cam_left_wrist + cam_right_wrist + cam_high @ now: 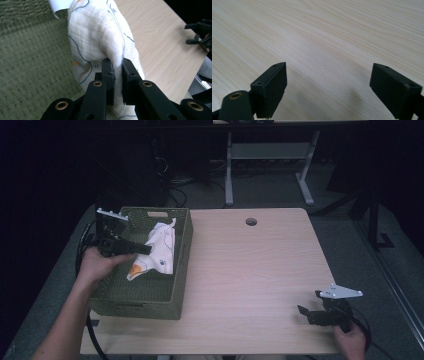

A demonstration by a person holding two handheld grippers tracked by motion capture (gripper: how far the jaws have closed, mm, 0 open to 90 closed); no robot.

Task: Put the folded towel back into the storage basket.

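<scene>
I am pinching a fold of the white printed cloth (100, 37) in the left tongs (117, 67), over the green basket (150, 295); I judge lifting straight up clears its wall. My right tongs (328, 75) are gaping wide over bare bench (260, 270).

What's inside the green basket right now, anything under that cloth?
The green basket holds a white printed cloth, pinched by the left gripper. Bare woven floor shows around it; whatever lies directly beneath the cloth is covered.
</scene>
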